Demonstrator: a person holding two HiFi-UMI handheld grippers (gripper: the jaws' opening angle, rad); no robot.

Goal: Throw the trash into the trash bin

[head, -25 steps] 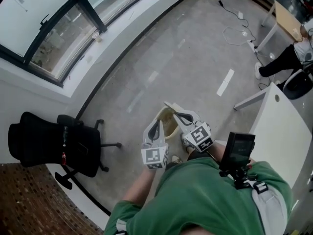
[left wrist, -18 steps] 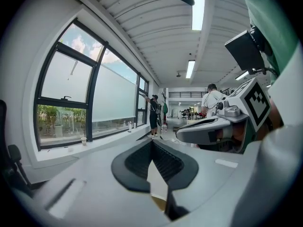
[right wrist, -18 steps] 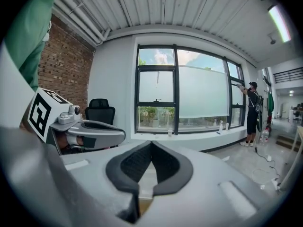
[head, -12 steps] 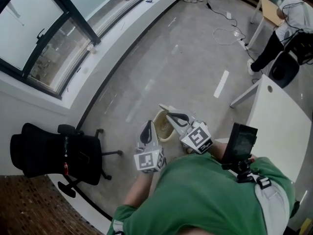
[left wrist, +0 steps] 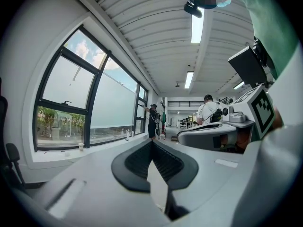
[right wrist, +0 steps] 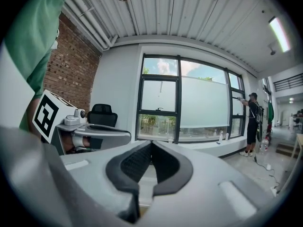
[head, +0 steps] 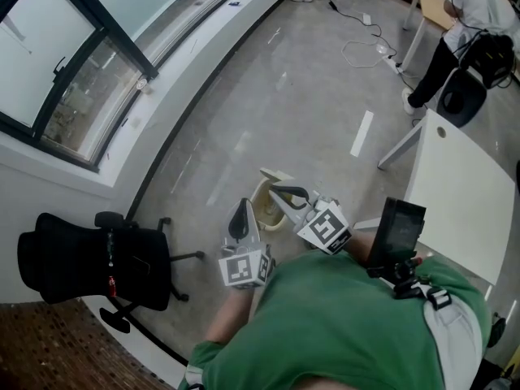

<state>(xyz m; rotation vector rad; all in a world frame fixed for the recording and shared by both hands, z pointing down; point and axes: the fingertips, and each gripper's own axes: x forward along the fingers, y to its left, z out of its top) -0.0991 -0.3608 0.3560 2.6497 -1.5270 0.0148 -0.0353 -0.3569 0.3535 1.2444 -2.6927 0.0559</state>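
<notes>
1. I am keeping my left gripper [head: 242, 208] clamped shut on a thin edge of the pale trash [head: 265, 210].
2. I am pinching its other edge with my right gripper [head: 273, 190], jaws pressed together.
3. The trash is hanging between both grippers, above the floor [head: 309, 104].
</notes>
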